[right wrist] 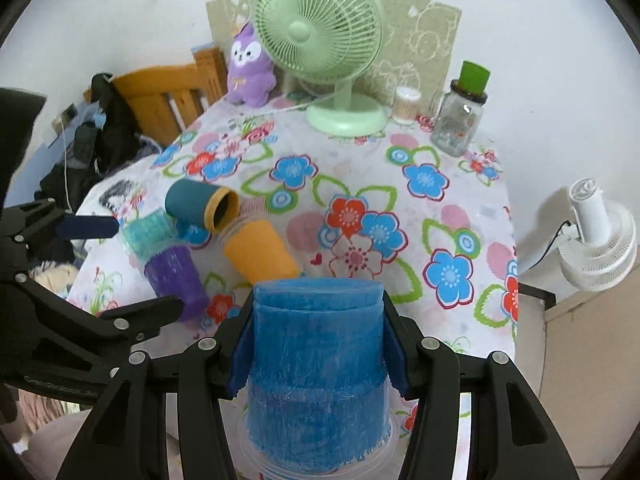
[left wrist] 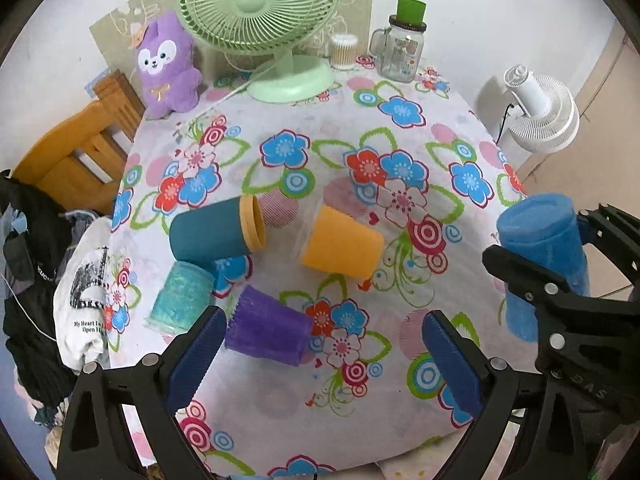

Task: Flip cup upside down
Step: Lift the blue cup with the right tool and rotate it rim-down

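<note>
Blue cup clamped in the right hand-held gripper, base up, over the near right edge of the tabletop.
The left hand-held gripper hangs with its fingers apart and empty, just near of the purple cup; teal, orange and turquoise cups lie on their sides beyond.
</note>
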Motion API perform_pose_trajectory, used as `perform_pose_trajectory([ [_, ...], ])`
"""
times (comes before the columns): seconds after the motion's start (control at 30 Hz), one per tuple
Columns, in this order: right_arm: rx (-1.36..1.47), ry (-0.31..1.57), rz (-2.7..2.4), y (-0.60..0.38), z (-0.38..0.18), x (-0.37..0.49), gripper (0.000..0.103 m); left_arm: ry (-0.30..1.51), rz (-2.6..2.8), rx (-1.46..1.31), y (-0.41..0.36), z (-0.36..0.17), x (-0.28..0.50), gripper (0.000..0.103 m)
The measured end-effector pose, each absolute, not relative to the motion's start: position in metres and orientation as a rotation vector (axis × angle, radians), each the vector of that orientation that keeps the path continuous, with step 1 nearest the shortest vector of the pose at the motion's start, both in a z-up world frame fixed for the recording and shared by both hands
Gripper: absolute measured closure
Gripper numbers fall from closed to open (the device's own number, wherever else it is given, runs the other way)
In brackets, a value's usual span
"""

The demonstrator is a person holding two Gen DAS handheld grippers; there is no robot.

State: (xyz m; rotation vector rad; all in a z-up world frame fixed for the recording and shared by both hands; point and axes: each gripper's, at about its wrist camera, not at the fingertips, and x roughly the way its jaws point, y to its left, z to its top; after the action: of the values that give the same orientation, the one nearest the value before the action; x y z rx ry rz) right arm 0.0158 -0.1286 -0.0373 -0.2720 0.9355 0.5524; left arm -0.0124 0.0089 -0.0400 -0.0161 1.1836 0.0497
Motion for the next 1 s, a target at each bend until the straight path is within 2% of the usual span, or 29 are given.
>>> perform_pose_trajectory([
  [0.3,-0.192,0.796,0.453,-0.134,-0.033,0.007,0.046,1.135,0.026,-0.030,0.017,-0.035,-0.009,0.003],
  [0.67,-0.059,0.667,0.351,-0.160,-0.081,0.011,0.046,1.119,0.000,0.001,0.000,-0.070,0.004,0.004],
  [1.0,-0.004,0.654,0.294,-0.162,-0.132,0.026,0.046,1.136,0.039,0.123,-0.016,-0.102,0.016,0.004],
])
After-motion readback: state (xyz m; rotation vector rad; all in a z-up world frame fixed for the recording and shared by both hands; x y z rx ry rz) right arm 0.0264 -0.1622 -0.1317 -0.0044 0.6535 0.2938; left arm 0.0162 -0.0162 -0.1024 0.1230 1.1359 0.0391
